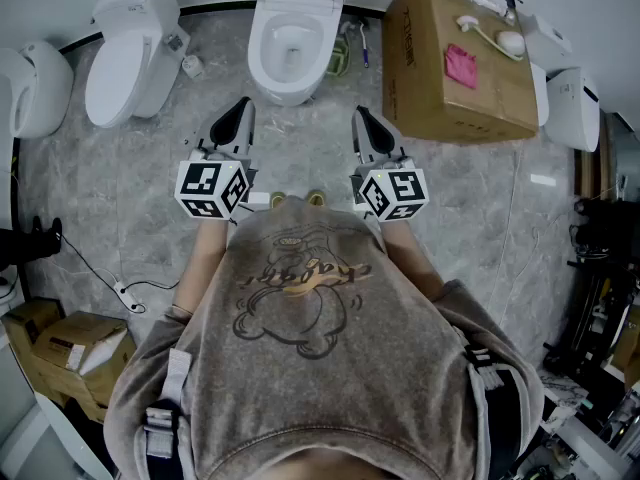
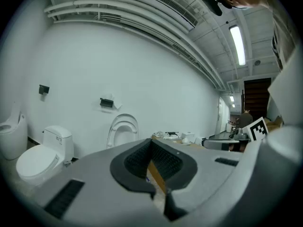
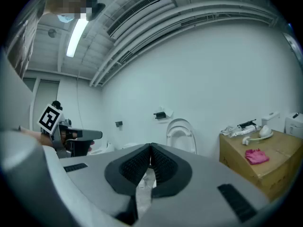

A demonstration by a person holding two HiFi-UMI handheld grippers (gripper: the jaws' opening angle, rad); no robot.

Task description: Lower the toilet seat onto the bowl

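A: What is seen at the far left?

B: A closed toilet (image 1: 125,63) is seen there, its lid down, set on the grey marbled floor (image 1: 300,158) against the far wall.

A: How is the left gripper held?

B: The left gripper (image 1: 243,106) is held about level over the floor, close in front of the person and pointed at the far wall. Its jaws are pressed together at the tips. Nothing is gripped between them.

A: Where is the toilet seat found?

B: The toilet seat (image 2: 122,121) is raised, stood upright against the far wall behind its bowl (image 1: 255,53). The bowl is left uncovered and is placed far from the person, between the lines of the two grippers. The seat is touched by neither gripper; both are kept well apart from it.

A: And the right gripper?

B: The right gripper (image 1: 360,116) is held beside the left one, level with it, and is pointed the same way. Its jaws are likewise brought together, with nothing held between them. Only floor is seen through the narrow slit below the tips.

A: What is seen further right?

B: A cardboard box (image 1: 480,93) is set on the floor just right of the bowl. A pink cloth (image 1: 461,66) is laid on its top, and some white items are placed nearer the wall.
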